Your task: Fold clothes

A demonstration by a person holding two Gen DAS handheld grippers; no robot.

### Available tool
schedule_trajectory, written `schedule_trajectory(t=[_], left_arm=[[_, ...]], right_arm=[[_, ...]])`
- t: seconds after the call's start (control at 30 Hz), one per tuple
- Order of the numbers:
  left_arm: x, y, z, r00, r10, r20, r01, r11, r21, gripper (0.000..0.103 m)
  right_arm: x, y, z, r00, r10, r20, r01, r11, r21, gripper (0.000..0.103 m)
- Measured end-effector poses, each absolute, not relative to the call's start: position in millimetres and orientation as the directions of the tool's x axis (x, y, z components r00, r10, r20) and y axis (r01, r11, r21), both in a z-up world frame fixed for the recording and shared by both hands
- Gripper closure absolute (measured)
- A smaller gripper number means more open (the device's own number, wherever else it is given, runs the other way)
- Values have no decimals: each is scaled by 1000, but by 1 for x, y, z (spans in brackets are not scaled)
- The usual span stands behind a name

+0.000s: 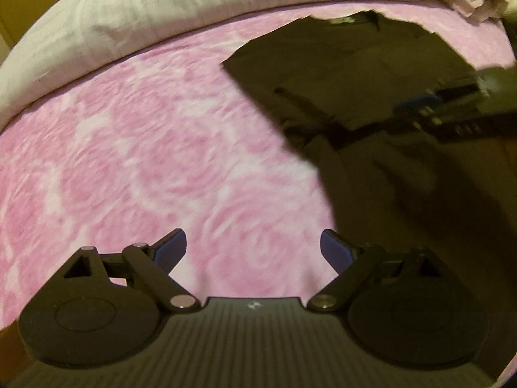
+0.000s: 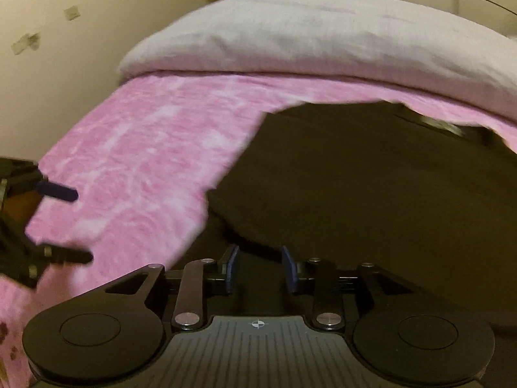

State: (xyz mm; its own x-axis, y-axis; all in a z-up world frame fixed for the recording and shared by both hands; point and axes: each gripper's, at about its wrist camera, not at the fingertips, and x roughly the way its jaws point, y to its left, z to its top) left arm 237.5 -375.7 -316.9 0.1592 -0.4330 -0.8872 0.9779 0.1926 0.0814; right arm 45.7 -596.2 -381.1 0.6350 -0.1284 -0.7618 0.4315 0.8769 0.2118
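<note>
A dark brown T-shirt (image 1: pixel 371 74) lies spread on a pink patterned bedcover (image 1: pixel 145 145), collar toward the far side; it also fills the right of the right wrist view (image 2: pixel 371 177). My left gripper (image 1: pixel 253 249) is wide open and empty over the pink cover, just left of the shirt's edge; it shows at the left edge of the right wrist view (image 2: pixel 80 226). My right gripper (image 2: pixel 258 268) is partly open over the shirt's near left edge, with dark cloth below the jaws and nothing gripped. It appears blurred in the left wrist view (image 1: pixel 452 113).
A white folded duvet (image 2: pixel 307 38) lies along the far side of the bed (image 1: pixel 161 6). A cream wall (image 2: pixel 64 48) stands to the left. Pink folded cloth (image 1: pixel 475 3) sits at the far right corner.
</note>
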Motion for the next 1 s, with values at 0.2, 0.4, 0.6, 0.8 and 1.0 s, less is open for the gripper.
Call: schedule_trajectory(t=[0.2, 0.4, 0.6, 0.8, 1.0], left_arm=[[216, -444, -324, 112, -476, -872, 992, 109, 68, 15], [216, -504, -344, 103, -484, -869, 994, 82, 72, 15], [220, -530, -378, 146, -403, -903, 989, 69, 129, 16], [229, -532, -393, 147, -376, -915, 985, 139, 101, 7], [229, -533, -398, 169, -371, -913, 981, 154, 119, 3]], right_arm=[[-40, -655, -376, 516, -296, -804, 676, 717, 170, 68], [-106, -720, -379, 411, -430, -804, 834, 534, 141, 66], [-142, -760, -387, 322, -494, -808, 901, 423, 100, 66], [-162, -752, -390, 297, -537, -789, 907, 418, 57, 66], [-157, -758, -411, 332, -485, -809, 845, 534, 26, 66]])
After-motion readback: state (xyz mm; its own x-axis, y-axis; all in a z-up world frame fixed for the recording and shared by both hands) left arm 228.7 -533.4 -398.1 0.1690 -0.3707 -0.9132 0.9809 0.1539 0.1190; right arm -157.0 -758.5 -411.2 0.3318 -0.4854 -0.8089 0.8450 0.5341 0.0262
